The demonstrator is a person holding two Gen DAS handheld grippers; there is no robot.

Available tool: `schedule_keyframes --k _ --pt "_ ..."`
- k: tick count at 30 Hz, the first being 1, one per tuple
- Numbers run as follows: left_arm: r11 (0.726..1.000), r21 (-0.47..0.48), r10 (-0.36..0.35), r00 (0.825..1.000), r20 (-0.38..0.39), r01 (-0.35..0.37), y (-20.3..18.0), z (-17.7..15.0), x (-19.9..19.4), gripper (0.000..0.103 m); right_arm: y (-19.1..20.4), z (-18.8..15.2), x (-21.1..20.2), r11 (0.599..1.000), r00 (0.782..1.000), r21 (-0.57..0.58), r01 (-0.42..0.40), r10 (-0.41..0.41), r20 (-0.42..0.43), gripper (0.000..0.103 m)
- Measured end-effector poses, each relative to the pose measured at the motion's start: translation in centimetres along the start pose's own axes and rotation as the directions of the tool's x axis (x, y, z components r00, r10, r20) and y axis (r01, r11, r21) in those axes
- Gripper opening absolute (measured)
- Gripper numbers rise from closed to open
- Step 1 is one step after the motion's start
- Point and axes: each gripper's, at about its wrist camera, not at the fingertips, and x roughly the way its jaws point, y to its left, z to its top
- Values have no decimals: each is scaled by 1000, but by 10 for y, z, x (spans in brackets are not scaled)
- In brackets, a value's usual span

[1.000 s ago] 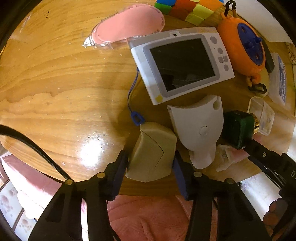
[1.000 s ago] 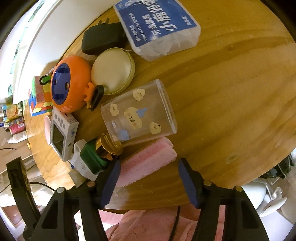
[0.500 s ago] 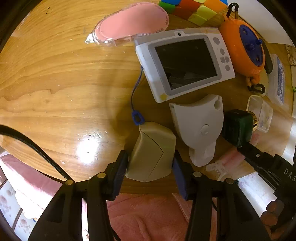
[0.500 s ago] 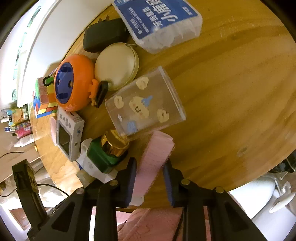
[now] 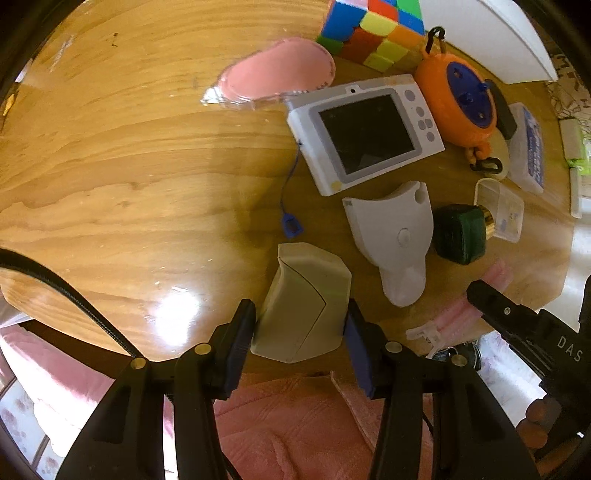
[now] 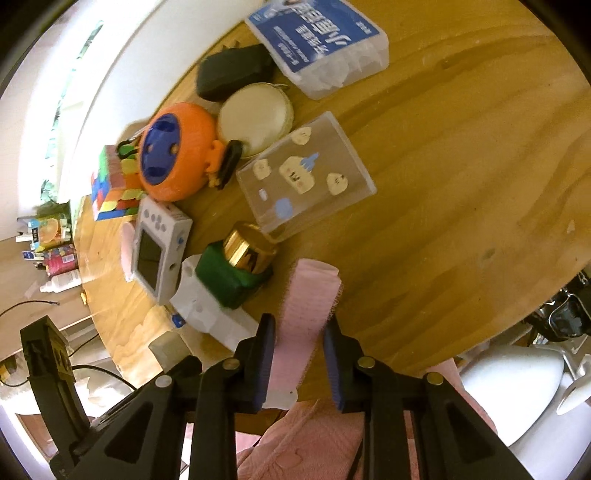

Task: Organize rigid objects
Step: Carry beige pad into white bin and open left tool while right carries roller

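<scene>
My left gripper (image 5: 299, 332) is shut on a beige box (image 5: 303, 301) at the near edge of the round wooden table (image 5: 129, 155). My right gripper (image 6: 300, 350) is shut on a pink ribbed comb (image 6: 308, 299) and holds it near the table's front edge; the comb also shows in the left wrist view (image 5: 476, 299). Next to the comb lie a green bottle with a gold cap (image 6: 236, 267), a white plastic piece (image 6: 207, 310) and a clear box with stickers (image 6: 304, 177).
On the table are a white device with a screen (image 5: 365, 133), an orange reel (image 5: 458, 103), a colour cube (image 5: 373, 29), a pink pad (image 5: 273, 77), a blue-labelled box (image 6: 321, 44), a black adapter (image 6: 232, 70) and a cream round case (image 6: 255, 118).
The right gripper closed on the pink comb, turned it end-on and lifted it away from the clear box. The left gripper kept its hold on the beige box and drew back slightly.
</scene>
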Motion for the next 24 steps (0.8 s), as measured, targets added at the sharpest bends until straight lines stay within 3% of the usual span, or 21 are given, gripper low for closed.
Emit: schedule_keyframes --k 10,18,24 --pt "1000 17 0 997 81 -1 23 -26 -34 52 22 -33 -24 996 990 -87 -16 28 141 26" --pt "999 31 19 981 192 -25 37 -24 -72 51 44 -55 -54 981 961 -195 -10 64 271 26" --pt "999 34 24 960 278 -35 28 -24 -105 52 67 -60 -76 960 929 -281 15 91 358 26"
